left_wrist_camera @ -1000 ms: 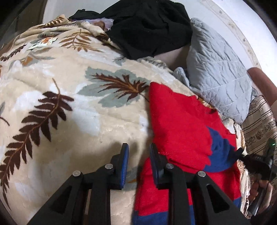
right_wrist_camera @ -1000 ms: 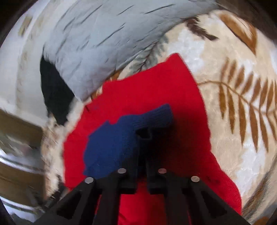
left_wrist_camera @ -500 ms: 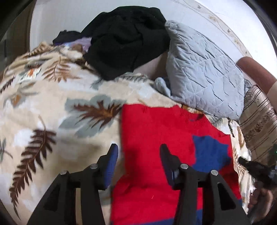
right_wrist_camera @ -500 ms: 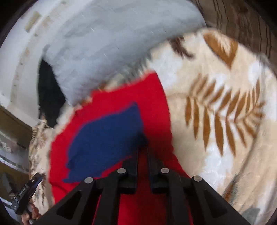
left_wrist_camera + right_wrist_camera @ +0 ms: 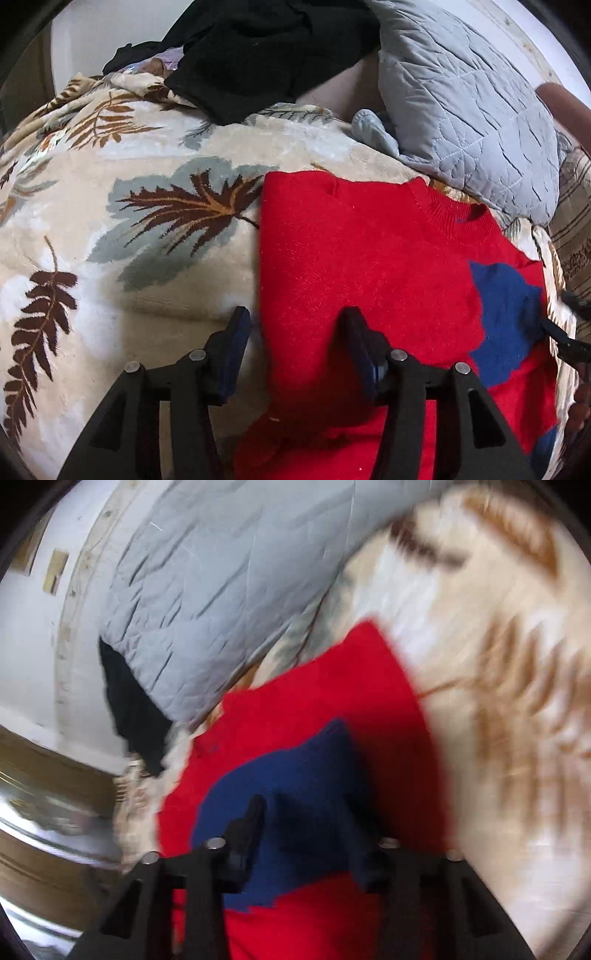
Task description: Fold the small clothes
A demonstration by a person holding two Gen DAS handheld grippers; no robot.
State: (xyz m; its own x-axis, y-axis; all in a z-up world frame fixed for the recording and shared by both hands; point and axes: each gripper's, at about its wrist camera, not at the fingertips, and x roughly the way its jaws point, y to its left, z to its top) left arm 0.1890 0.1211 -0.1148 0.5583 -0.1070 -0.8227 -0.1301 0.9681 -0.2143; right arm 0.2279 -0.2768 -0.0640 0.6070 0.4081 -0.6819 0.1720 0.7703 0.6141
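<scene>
A red knitted sweater [image 5: 351, 258] with a navy-blue patch [image 5: 506, 325] is being shown ahead of the jaws, on a cream plush blanket [image 5: 110, 229] patterned with brown fern leaves.

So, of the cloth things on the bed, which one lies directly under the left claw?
The red sweater with the blue patch. The black garment and the grey quilted pillow both lie farther back, near the wall.

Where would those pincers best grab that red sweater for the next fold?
Probably the straight folded side edge of the red sweater, approached from the blanket side. The open left gripper already straddles that edge, which lies flat and exposed, unlike the middle.
</scene>
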